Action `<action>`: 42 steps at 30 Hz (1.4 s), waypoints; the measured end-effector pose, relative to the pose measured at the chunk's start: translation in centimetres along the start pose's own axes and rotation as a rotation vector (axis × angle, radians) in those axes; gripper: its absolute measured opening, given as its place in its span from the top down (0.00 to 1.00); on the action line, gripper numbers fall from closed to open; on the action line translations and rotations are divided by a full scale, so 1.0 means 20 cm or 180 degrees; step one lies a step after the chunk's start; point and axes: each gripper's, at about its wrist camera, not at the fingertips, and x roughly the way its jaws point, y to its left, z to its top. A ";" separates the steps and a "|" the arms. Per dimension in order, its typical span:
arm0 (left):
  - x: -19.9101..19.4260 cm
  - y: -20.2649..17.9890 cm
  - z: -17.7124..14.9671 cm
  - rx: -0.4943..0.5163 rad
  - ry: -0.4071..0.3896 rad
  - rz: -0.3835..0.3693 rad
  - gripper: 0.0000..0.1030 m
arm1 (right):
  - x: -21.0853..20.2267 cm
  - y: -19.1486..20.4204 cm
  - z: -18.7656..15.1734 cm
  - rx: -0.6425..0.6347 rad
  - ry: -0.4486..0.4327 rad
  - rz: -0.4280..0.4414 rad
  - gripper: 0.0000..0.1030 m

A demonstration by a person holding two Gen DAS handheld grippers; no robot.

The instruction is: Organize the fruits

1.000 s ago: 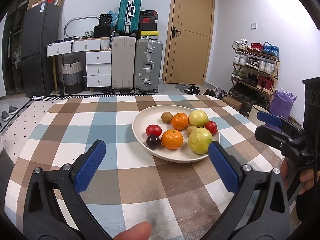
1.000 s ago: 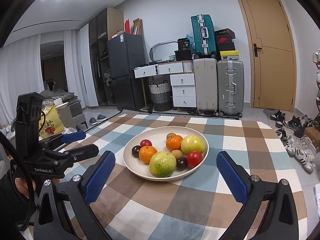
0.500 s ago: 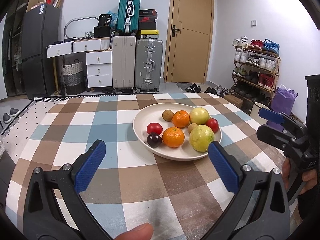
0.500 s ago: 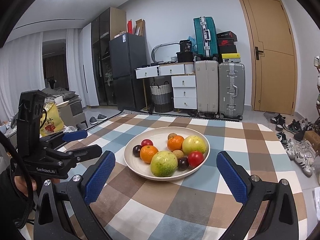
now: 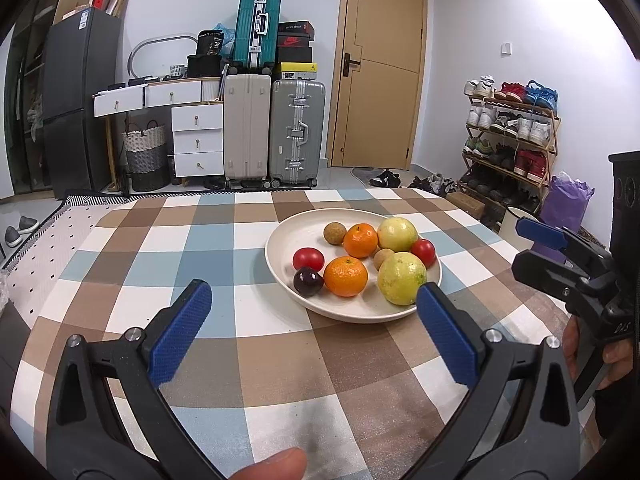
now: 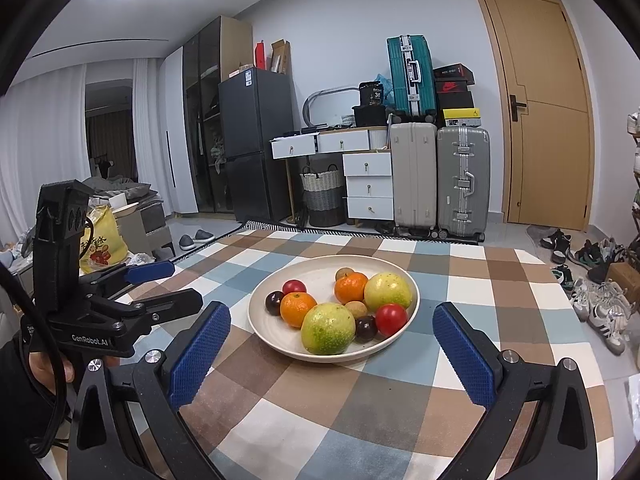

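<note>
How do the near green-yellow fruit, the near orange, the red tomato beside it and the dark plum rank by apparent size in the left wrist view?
1. Near green-yellow fruit
2. Near orange, slightly smaller
3. and 4. Red tomato and dark plum: look alike, so unranked.

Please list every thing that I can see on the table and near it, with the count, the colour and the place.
plate: 1, cream, on the checked table
oranges: 2, orange, in the plate
large round fruits: 2, yellow-green, in the plate
tomatoes: 2, red, in the plate
dark plums: 2, dark purple, in the plate
small round fruits: 2, brown, in the plate
suitcases: 3, teal, beige, grey, by the door
shoe rack: 1, wooden, right wall
left claw: open, blue pads
right claw: open, blue pads
</note>
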 end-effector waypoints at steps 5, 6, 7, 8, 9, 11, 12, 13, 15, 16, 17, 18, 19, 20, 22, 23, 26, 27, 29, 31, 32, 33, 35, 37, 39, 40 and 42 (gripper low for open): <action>0.00 0.00 0.01 0.0008 -0.0007 -0.0004 0.01 | 0.00 0.00 0.00 0.0002 0.0001 0.0003 0.00; 0.00 0.00 0.01 0.0007 -0.0009 -0.0003 0.01 | 0.00 0.00 0.00 0.0003 0.0003 0.0001 0.00; 0.00 0.00 0.01 0.0007 -0.0008 -0.0006 0.01 | 0.00 0.00 0.00 0.0002 0.0002 0.0001 0.00; 0.00 0.00 0.01 0.0011 -0.0012 -0.0010 0.01 | 0.00 0.00 0.00 0.0002 0.0002 0.0003 0.00; 0.00 0.00 0.01 0.0013 -0.0014 -0.0009 0.01 | 0.00 0.00 0.00 0.0000 0.0000 0.0004 0.00; 0.00 -0.01 0.02 0.0012 -0.0016 -0.0014 0.01 | 0.00 0.00 0.00 0.0000 -0.0001 0.0001 0.00; 0.00 -0.01 0.02 0.0011 -0.0016 -0.0013 0.01 | 0.00 0.00 0.00 -0.0001 -0.0001 0.0005 0.00; 0.00 -0.01 0.01 0.0011 -0.0015 -0.0010 0.01 | 0.00 0.00 0.00 -0.0002 0.0001 0.0004 0.00; 0.00 -0.01 0.01 0.0011 -0.0018 -0.0013 0.01 | 0.00 0.00 0.00 0.0000 0.0001 0.0002 0.00; 0.00 -0.01 0.01 0.0012 -0.0018 -0.0012 0.01 | 0.00 0.00 0.00 0.0000 -0.0002 -0.0001 0.00; 0.00 -0.01 0.01 0.0013 -0.0017 -0.0011 0.01 | 0.00 0.00 0.00 0.0000 -0.0003 0.0002 0.00; 0.00 -0.01 0.01 0.0014 -0.0017 -0.0011 0.01 | 0.00 0.00 0.00 0.0001 0.0000 0.0001 0.00; -0.01 -0.01 0.01 0.0014 -0.0017 -0.0011 0.01 | 0.00 0.00 0.00 0.0001 0.0002 0.0000 0.00; -0.01 -0.01 0.01 0.0014 -0.0018 -0.0012 0.01 | 0.00 0.00 0.00 0.0002 0.0003 0.0000 0.00; 0.00 -0.01 0.01 0.0013 -0.0020 -0.0011 0.01 | 0.00 0.00 0.00 0.0001 -0.0002 0.0000 0.00; -0.01 -0.01 0.01 0.0013 -0.0020 -0.0011 0.01 | 0.00 0.00 0.00 0.0001 -0.0001 0.0001 0.00; -0.01 -0.01 0.01 0.0012 -0.0019 -0.0011 0.01 | 0.00 0.00 0.00 -0.0001 0.0000 0.0001 0.00; 0.00 -0.01 0.01 0.0012 -0.0021 -0.0013 0.01 | 0.00 0.00 0.00 0.0001 0.0001 0.0002 0.00; -0.01 -0.01 0.01 0.0013 -0.0020 -0.0009 0.01 | 0.00 0.00 0.00 0.0002 -0.0001 0.0003 0.00; -0.01 -0.01 0.01 0.0015 -0.0024 -0.0010 0.01 | 0.00 0.00 0.00 0.0002 -0.0002 0.0000 0.00; 0.00 -0.01 0.01 0.0018 -0.0027 -0.0013 0.01 | 0.00 0.00 0.00 0.0001 -0.0002 0.0003 0.00; 0.00 -0.01 0.01 0.0017 -0.0025 -0.0014 0.01 | 0.00 0.00 0.00 -0.0001 -0.0001 0.0002 0.00; -0.01 -0.01 0.01 0.0015 -0.0021 -0.0011 0.01 | 0.00 0.00 0.00 0.0002 0.0001 0.0002 0.00; -0.01 -0.01 0.01 0.0013 -0.0023 -0.0010 0.01 | 0.00 0.00 0.00 0.0004 0.0001 0.0001 0.00; 0.00 -0.01 0.01 0.0013 -0.0026 -0.0014 0.01 | 0.00 0.00 0.00 0.0002 -0.0001 0.0002 0.00; 0.00 -0.01 0.01 0.0014 -0.0024 -0.0011 0.01 | 0.00 0.00 0.00 0.0001 0.0000 0.0003 0.00; -0.01 -0.01 0.01 0.0016 -0.0025 -0.0013 0.01 | 0.00 0.00 0.00 0.0000 0.0001 0.0001 0.00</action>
